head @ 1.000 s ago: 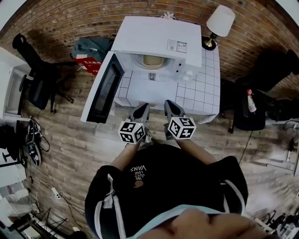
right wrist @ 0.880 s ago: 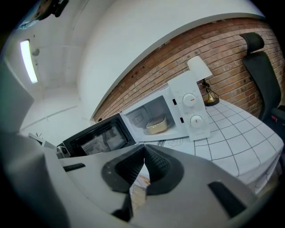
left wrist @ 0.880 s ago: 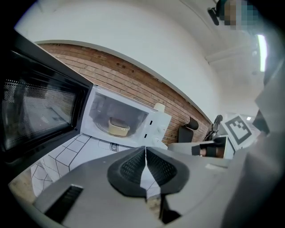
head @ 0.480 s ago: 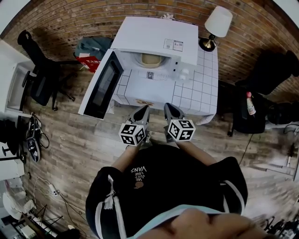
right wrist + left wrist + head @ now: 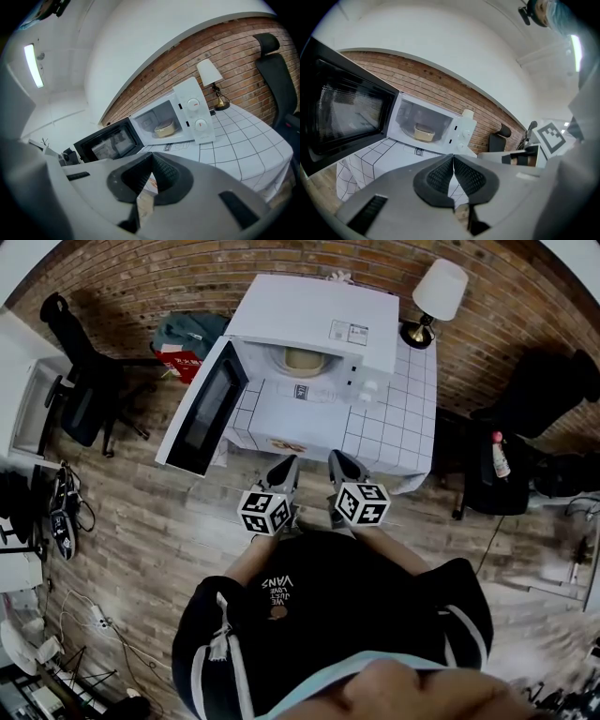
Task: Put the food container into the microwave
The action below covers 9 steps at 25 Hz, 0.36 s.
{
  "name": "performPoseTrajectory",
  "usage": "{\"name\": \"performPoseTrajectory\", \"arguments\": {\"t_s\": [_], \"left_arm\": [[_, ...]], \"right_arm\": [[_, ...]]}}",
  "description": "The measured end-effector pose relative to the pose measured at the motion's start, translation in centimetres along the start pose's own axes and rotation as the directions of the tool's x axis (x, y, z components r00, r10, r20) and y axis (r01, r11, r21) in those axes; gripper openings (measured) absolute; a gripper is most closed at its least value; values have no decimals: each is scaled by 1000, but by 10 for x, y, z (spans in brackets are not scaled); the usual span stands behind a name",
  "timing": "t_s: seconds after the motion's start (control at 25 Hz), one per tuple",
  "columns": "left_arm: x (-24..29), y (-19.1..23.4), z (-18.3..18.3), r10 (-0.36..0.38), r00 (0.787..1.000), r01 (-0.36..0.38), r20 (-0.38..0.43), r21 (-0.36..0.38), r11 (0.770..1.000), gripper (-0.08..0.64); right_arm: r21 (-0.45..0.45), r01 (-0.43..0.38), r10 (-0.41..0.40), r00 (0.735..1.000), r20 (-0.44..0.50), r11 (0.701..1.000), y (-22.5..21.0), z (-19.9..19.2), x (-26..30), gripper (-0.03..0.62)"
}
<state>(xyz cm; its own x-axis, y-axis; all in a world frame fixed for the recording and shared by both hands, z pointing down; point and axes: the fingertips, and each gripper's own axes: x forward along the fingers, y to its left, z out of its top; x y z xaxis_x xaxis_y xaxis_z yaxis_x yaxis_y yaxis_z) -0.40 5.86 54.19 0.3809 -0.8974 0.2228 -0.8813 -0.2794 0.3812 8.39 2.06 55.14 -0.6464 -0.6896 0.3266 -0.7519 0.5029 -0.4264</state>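
Inside the open microwave (image 5: 319, 320), food container (image 5: 303, 359), left tongs (image 5: 453, 157) and right tongs (image 5: 152, 154) pressed together, empty

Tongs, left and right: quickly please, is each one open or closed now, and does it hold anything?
Left grey tongs: closed, holding nothing.
Right grey tongs: closed, holding nothing.

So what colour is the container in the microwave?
The food container is cream; best in right gripper view.

Open path across table (image 5: 398, 409) to microwave (image 5: 314, 310) cavity, food container (image 5: 302, 359) inside, door (image 5: 206, 411) at left.
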Motion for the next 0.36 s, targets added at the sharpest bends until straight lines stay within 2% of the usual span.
{"name": "performPoseTrajectory", "arguments": {"t_s": [0.36], "left_arm": [[3,7,3,-1,1000,1,6,-4,1000,13]], "right_arm": [[6,10,-10,1000,1,1000,-1,0,8,5]]}}
